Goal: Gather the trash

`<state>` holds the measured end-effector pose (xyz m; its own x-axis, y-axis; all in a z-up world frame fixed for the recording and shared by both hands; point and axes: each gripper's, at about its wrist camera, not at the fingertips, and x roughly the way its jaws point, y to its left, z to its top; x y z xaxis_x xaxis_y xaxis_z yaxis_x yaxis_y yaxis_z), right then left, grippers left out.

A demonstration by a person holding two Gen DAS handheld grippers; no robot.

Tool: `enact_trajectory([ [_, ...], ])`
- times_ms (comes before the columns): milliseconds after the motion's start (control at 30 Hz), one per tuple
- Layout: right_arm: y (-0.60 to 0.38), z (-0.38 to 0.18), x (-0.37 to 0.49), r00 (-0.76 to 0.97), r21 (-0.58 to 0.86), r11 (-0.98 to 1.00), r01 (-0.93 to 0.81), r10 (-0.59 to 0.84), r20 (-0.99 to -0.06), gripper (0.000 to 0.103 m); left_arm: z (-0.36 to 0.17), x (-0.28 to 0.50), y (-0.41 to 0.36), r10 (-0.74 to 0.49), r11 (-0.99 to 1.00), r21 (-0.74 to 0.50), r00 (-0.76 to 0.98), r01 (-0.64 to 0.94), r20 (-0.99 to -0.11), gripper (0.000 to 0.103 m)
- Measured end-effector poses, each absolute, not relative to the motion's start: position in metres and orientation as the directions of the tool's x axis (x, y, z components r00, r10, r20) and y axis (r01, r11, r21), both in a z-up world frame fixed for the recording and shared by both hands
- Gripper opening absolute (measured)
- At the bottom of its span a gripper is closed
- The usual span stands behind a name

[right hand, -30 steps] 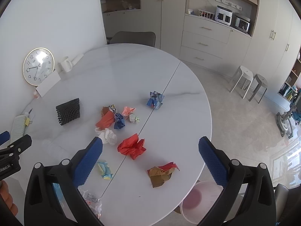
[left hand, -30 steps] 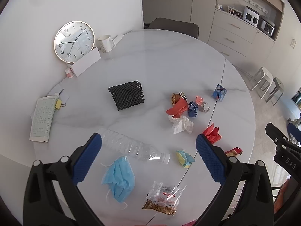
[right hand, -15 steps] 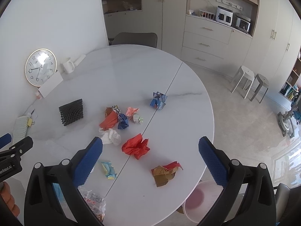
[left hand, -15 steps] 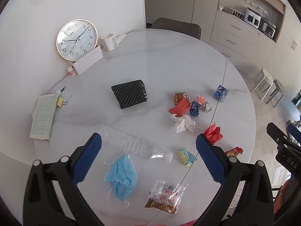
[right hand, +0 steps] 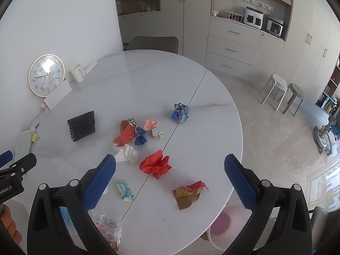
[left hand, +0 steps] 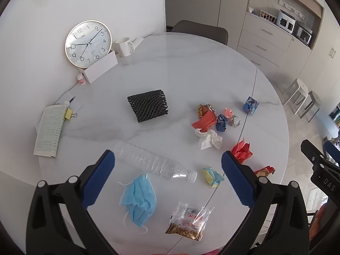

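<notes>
Many scraps: paper wads litter the table [left hand: 170, 63], most right of centre.
Red wad [right hand: 156, 164]: between the right tongs' pads in that view, on the table seam.
Bottle [left hand: 153, 163]: lying flat, cap toward 3 o'clock, between the left tongs' pads in that view.
Mask [left hand: 139, 199]: at 6 o'clock of the bottle, just beside it.
Snack bag [left hand: 188, 221]: at 4 o'clock of the mask, near the table edge.
Left tongs [left hand: 167, 178]: wide, holding nothing, above the table.
Right tongs [right hand: 170, 180]: wide, holding nothing.
Bin [right hand: 223, 223]: pale, on the floor under the table edge, at 5 o'clock of the red wad.
Clock [left hand: 88, 43]: leaning on the wall at 10 o'clock.
</notes>
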<state>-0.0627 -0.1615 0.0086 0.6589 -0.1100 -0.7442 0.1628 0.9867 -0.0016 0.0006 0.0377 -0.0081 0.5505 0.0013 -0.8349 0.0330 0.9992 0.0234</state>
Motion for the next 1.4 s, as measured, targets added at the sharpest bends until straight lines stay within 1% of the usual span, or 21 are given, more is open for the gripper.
enact_trajectory([
  [1400, -0.1604, 0.0055, -0.0634, 0.661, 0.010, 0.988, 0.152, -0.095, -0.745, 0.101, -0.0153, 0.0001, 0.0380, -0.004, 0.999, 0.022, 0.544, 0.042, -0.839, 0.096],
])
